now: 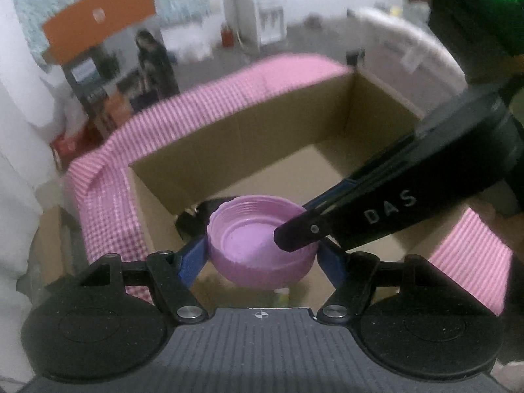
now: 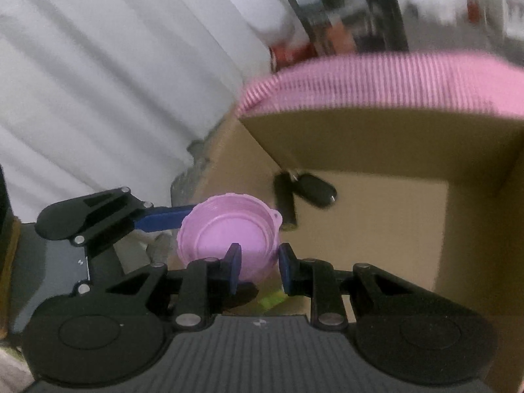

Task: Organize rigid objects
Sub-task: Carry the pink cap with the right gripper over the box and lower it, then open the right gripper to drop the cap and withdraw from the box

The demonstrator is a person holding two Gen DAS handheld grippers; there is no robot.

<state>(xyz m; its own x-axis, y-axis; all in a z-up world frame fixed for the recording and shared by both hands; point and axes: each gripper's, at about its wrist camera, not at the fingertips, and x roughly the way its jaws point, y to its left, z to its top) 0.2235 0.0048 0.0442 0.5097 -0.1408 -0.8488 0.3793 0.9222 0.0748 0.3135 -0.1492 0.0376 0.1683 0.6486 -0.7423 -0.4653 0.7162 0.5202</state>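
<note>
I am pinching the pink cap (image 1: 260,249) between my left gripper's (image 1: 262,255) blue fingers (image 1: 191,262), holding it mouth-up over the cardboard box (image 1: 255,131). My right gripper (image 2: 257,268) is reaching in from the side, its narrowly parted fingers straddling the cap's near wall, one inside, one outside. Dark objects (image 2: 304,193) are lying on the box floor beyond.

"DAS" in pale letters on the right gripper (image 1: 296,237).
</note>
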